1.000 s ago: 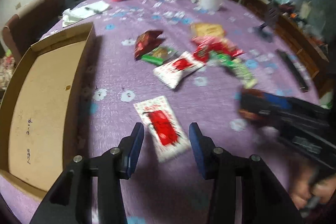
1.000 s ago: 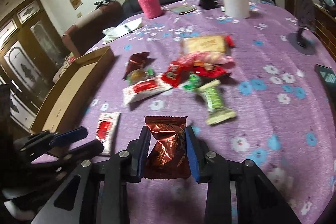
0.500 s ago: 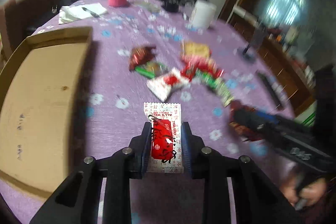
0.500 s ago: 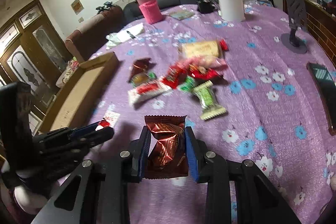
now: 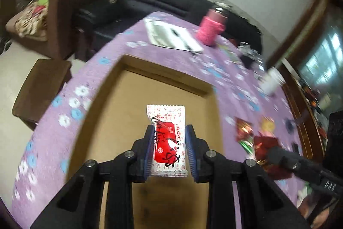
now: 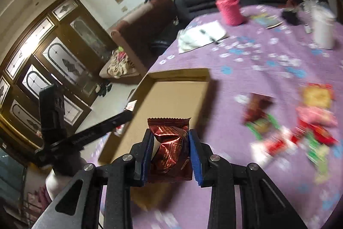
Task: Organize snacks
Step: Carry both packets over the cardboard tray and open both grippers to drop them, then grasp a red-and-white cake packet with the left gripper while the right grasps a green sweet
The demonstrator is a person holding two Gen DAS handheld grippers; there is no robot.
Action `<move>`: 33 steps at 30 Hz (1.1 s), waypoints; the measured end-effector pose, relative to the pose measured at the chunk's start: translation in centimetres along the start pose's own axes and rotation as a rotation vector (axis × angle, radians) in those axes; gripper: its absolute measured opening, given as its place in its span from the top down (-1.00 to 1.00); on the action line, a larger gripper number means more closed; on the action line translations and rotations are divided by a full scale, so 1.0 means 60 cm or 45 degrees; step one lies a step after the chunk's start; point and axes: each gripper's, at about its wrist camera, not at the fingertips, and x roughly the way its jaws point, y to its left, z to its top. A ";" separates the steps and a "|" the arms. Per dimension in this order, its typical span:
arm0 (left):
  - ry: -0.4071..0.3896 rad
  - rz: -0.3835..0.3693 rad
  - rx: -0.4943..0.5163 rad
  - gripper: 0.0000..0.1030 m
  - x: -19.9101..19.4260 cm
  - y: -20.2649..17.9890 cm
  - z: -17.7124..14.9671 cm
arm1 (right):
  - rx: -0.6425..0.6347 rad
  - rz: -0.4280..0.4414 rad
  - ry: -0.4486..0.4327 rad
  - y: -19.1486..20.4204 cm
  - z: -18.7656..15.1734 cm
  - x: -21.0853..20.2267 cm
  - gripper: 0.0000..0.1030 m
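My left gripper is shut on a white-and-red snack packet and holds it above the open cardboard box. My right gripper is shut on a dark red foil snack packet and holds it over the near right edge of the same box. The left gripper also shows in the right wrist view, at the box's left side. The right gripper shows in the left wrist view with its dark red packet. Several loose snack packets lie on the purple tablecloth right of the box.
A pink-sleeved bottle, a notebook with a pen and a white cup stand on the far part of the table. A brown armchair and a dark sofa lie beyond the table edge.
Both grippers have swung left from the snack pile to the box, each carrying its packet. The left gripper closed on the white-and-red packet and lifted it off the cloth.
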 end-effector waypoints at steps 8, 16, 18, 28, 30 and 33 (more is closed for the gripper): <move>0.083 0.038 -0.146 0.45 0.084 0.080 0.045 | 0.042 -0.078 0.200 0.020 0.070 0.220 0.29; 0.010 -0.009 -0.154 0.18 0.032 0.090 0.036 | -0.059 -0.142 0.139 0.034 0.081 0.228 0.22; -0.043 -0.032 -0.124 0.00 -0.004 0.074 0.025 | -0.085 -0.138 0.083 0.038 0.073 0.184 0.21; -0.066 -0.232 0.079 -0.16 -0.097 -0.106 -0.055 | -0.107 -0.309 -0.072 -0.037 -0.036 -0.017 -0.19; -0.039 -0.265 0.112 -0.17 -0.098 -0.141 -0.072 | -0.046 -0.333 -0.078 -0.071 -0.057 -0.048 -0.19; -0.001 -0.301 0.165 -0.30 -0.099 -0.194 -0.101 | 0.035 -0.354 -0.098 -0.112 -0.083 -0.092 -0.19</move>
